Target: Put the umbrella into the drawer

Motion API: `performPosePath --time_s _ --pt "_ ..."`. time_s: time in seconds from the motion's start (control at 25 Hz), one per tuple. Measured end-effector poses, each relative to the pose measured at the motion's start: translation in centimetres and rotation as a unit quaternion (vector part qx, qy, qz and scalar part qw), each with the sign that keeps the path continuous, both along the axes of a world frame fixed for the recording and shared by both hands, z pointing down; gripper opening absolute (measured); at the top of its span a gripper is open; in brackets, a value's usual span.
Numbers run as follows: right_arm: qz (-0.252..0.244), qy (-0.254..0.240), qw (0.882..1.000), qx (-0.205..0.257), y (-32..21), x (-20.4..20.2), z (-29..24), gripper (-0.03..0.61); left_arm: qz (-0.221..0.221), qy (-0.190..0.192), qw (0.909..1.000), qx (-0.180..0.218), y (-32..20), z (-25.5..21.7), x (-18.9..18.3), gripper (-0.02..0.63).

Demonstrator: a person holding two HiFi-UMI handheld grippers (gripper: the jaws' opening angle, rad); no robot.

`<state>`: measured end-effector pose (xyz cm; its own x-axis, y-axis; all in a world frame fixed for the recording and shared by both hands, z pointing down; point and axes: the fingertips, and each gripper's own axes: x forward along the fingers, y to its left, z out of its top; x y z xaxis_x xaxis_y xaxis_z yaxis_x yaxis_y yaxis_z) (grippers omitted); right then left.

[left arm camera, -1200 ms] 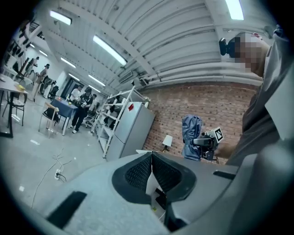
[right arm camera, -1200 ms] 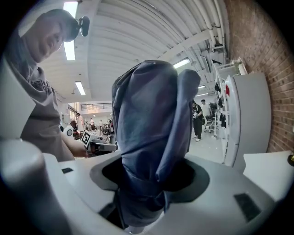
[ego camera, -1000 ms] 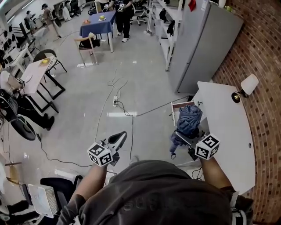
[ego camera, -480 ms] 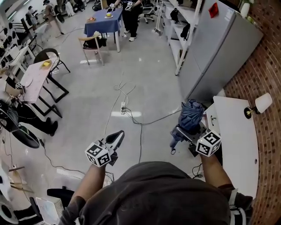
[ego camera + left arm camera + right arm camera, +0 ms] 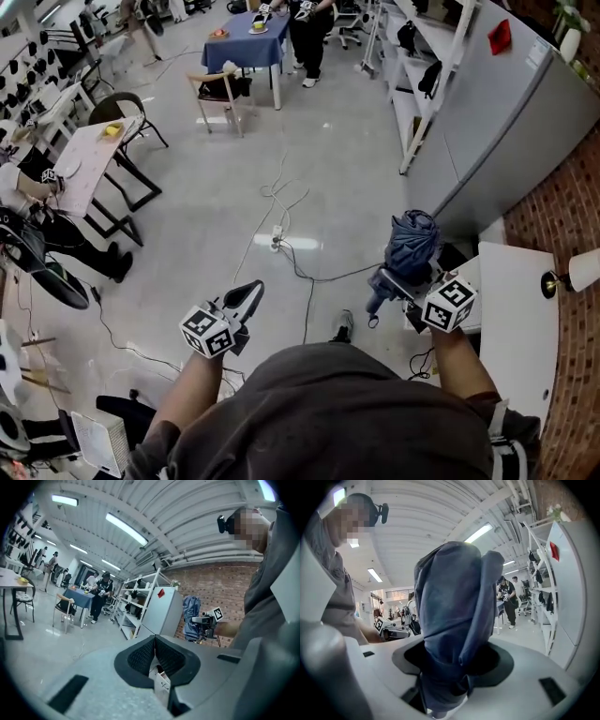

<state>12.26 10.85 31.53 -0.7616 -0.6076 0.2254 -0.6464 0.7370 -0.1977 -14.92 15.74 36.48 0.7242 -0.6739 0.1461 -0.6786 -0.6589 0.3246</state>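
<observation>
A folded dark blue umbrella (image 5: 412,246) (image 5: 454,625) stands upright in my right gripper (image 5: 401,281) (image 5: 454,667), whose jaws are shut on its lower part. Its handle and wrist loop (image 5: 374,307) hang below the gripper. My left gripper (image 5: 246,298) (image 5: 154,654) is held out over the floor at the left, jaws shut with nothing between them. The white cabinet top (image 5: 516,328) lies to the right of the right gripper. The drawer is hidden from view.
A grey cabinet (image 5: 506,122) stands against the brick wall (image 5: 581,216) with a lamp (image 5: 574,275) on the white top. Cables and a power strip (image 5: 278,236) lie on the floor ahead. Tables, chairs and people (image 5: 309,28) fill the far room.
Both grippers and the view have swung left, away from the white cabinet. The open drawer seen a second ago beside the umbrella is out of sight. The umbrella stays in the right gripper.
</observation>
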Motion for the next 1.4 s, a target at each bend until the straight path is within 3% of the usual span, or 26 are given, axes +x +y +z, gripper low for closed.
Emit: performPosePath --time_s 0.36,0.52,0.76,0.92,1.08,1.24,1.4 --pt "-0.080 -0.011 0.997 0.007 -15.3 2.2 0.9 0.261 -0.079 -0.012 0.9967 -0.013 -12.3 -0.5 3.3 0.006" --pt "-0.089 -0.025 0.996 0.000 -19.7 1.8 1.7 0.261 -0.077 -0.022 0.9965 -0.024 -16.0 -0.7 4.0 0.006" --pt "-0.078 -0.027 0.997 -0.005 -22.6 -0.3 3.2 0.261 -0.060 -0.025 0.9976 -0.023 -20.3 -0.2 2.2 0.006" --pt "-0.060 -0.013 0.998 -0.003 -23.2 -3.6 3.5 0.261 -0.037 -0.011 0.9992 -0.008 -23.0 0.1 -1.1 0.006" --pt "-0.026 -0.023 0.999 0.003 -23.7 -10.1 2.9 0.261 -0.013 -0.006 0.9998 0.013 -24.9 -0.2 -7.7 0.006" --pt "-0.021 -0.034 0.999 -0.005 -23.6 -16.8 3.1 0.261 -0.002 -0.021 0.9993 0.030 -25.5 -0.7 -13.8 0.006" --pt "-0.028 -0.024 0.999 -0.014 -24.6 -20.0 3.7 0.261 0.016 -0.048 0.9982 0.033 -26.3 -0.6 -15.9 0.006"
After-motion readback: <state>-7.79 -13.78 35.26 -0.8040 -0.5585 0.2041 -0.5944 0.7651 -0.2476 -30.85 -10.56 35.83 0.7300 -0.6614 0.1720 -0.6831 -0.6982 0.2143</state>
